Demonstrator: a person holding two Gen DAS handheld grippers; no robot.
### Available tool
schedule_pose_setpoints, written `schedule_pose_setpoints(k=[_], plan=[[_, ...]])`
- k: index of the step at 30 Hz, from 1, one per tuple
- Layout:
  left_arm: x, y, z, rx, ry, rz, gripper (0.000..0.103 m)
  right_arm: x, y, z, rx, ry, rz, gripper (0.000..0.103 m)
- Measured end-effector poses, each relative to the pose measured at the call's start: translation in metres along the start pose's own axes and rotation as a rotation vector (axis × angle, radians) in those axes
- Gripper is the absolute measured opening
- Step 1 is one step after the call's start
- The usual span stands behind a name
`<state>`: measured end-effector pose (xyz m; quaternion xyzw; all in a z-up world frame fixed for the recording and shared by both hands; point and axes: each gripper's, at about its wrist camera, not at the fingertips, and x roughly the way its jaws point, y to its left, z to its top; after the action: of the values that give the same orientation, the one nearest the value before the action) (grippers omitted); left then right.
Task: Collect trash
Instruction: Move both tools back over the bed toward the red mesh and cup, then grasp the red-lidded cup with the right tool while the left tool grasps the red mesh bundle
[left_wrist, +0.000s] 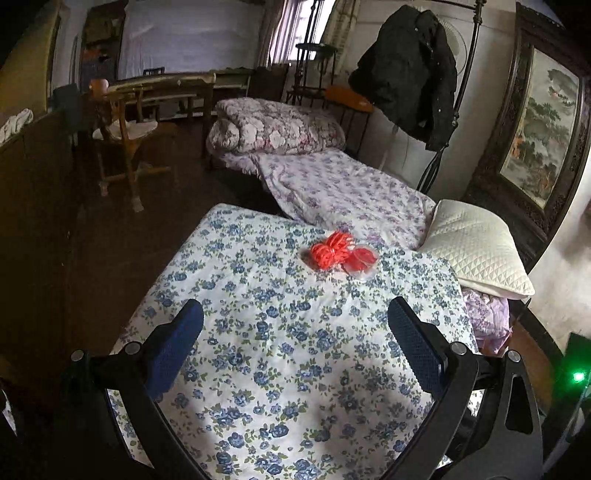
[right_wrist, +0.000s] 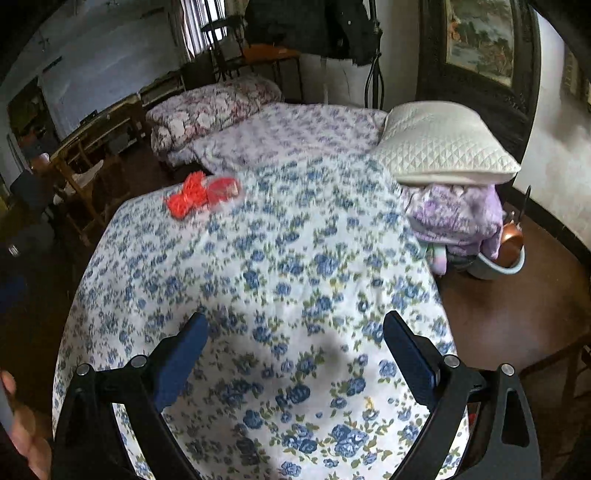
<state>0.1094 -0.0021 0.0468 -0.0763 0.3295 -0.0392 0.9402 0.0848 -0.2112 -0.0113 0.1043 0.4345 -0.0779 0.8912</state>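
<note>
A bunch of red-orange rings in clear plastic wrap (left_wrist: 341, 254) lies on the blue-flowered quilt (left_wrist: 288, 350) of a bed. In the right wrist view the same red bundle (right_wrist: 201, 195) sits near the quilt's far left edge. My left gripper (left_wrist: 295, 317) hovers over the quilt, short of the bundle, jaws open with only quilt between them. My right gripper (right_wrist: 295, 328) also hangs above the quilt, well back and to the right of the bundle, jaws wide open and empty. A hand (right_wrist: 22, 435) shows at the lower left of the right wrist view.
A white quilted pillow (left_wrist: 476, 247) rests at the bed's right side on purple-flowered bedding (left_wrist: 343, 195). A rolled pink floral duvet (left_wrist: 273, 127) lies further back. A wooden chair (left_wrist: 122, 136) and table stand left. A basin with a copper pan (right_wrist: 508, 251) sits on the floor.
</note>
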Motion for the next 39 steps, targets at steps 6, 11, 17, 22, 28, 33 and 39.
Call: schedule_pose_setpoints(k=[6, 11, 17, 22, 28, 33, 39], plan=[[0.002, -0.004, -0.002, 0.011, -0.004, 0.007, 0.096, 0.010, 0.008, 0.007, -0.011, 0.015, 0.017, 0.094], [0.014, 0.004, -0.001, 0.003, 0.020, 0.032, 0.096, 0.018, 0.024, 0.032, -0.040, -0.003, 0.022, 0.094], [0.036, 0.042, 0.006, -0.109, 0.071, 0.123, 0.096, 0.055, 0.039, 0.100, -0.012, 0.052, 0.061, 0.094], [0.045, 0.072, 0.009, -0.213, 0.102, 0.123, 0.096, 0.116, 0.051, 0.152, 0.029, 0.157, 0.074, 0.094], [0.049, 0.082, 0.010, -0.224, 0.111, 0.126, 0.096, 0.164, 0.063, 0.161, 0.038, 0.254, 0.020, 0.090], [0.057, 0.084, 0.009, -0.244, 0.136, 0.104, 0.096, 0.176, 0.077, 0.158, 0.020, 0.281, 0.077, 0.084], [0.058, 0.076, 0.008, -0.227, 0.138, 0.099, 0.096, 0.192, 0.094, 0.157, -0.029, 0.293, 0.025, 0.059]])
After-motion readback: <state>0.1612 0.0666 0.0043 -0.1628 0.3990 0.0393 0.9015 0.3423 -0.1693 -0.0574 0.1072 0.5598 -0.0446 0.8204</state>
